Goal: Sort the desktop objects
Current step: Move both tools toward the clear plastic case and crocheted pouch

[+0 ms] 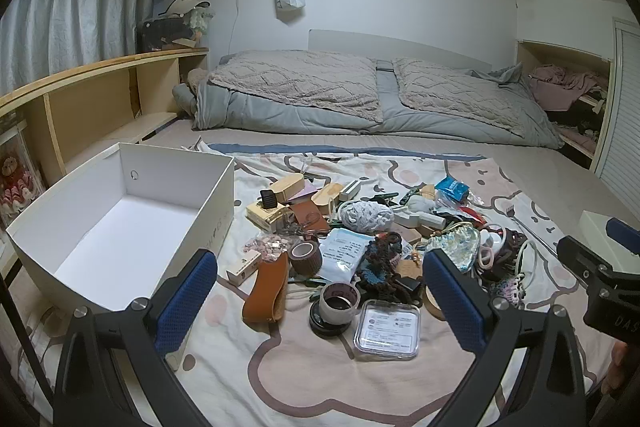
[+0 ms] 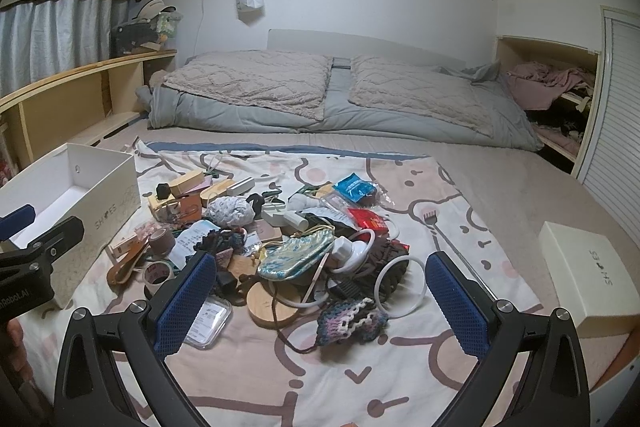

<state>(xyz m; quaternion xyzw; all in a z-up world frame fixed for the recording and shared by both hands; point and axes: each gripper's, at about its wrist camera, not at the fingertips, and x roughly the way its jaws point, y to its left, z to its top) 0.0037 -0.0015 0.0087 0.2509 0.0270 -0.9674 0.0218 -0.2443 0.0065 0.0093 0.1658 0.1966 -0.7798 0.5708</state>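
Left wrist view: the left gripper [image 1: 320,291] hangs with fingers wide apart, holding nothing, above the clutter [image 1: 360,231] on the sheet [image 1: 320,367]; the open box [image 1: 120,211] sits left, its near rim beside the left finger.

Right wrist view: the right gripper [image 2: 320,295] is likewise spread and unladen over the pile [image 2: 288,239]; bare sheet [image 2: 360,379] lies in front, the lid [image 2: 588,275] sits at the bed's right edge.

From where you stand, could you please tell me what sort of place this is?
Most likely a bedroom: the clutter lies on a bed with a folded duvet at its head, a curtain to one side and a cubby of clothes to the other.
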